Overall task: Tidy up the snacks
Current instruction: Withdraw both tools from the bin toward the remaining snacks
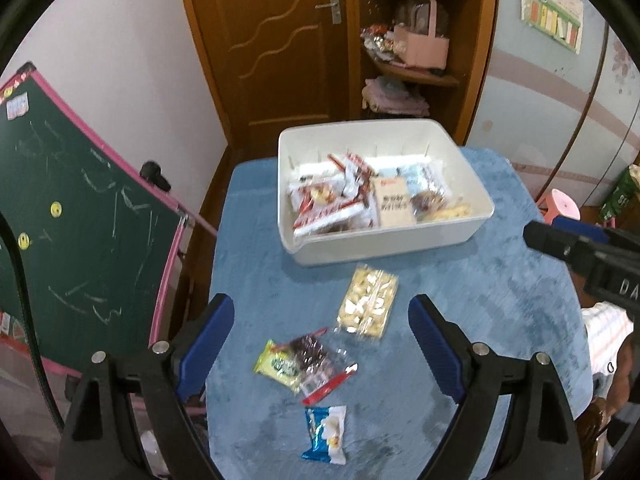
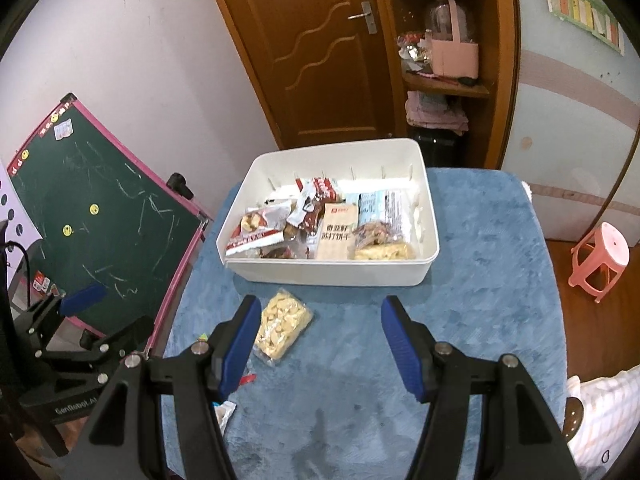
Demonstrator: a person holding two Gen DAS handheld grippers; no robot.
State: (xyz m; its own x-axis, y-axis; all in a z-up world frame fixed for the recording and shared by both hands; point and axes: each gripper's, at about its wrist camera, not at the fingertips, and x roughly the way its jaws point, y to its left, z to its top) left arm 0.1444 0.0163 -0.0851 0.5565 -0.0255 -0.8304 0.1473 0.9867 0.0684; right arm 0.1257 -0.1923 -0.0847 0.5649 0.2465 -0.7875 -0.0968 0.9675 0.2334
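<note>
Hovering with fingers apart and empty, left gripper [image 1: 322, 336] and right gripper [image 2: 322, 344] overlook loose snack packets [image 1: 367, 306] before the white bin [image 1: 384, 240].

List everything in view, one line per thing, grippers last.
bin: one, white, far end of table, holds many snack packets
table cover: one, blue
clear packet: one, pale yellow pieces, just before bin
dark packet: one, clear with red edge, nearer
green-yellow packet: one, touching dark packet
blue-white packet: one, nearest
chalkboard: one, green, pink frame, left
stool: one, pink, right
left gripper: fingers open, empty
right gripper: fingers open, empty
</note>
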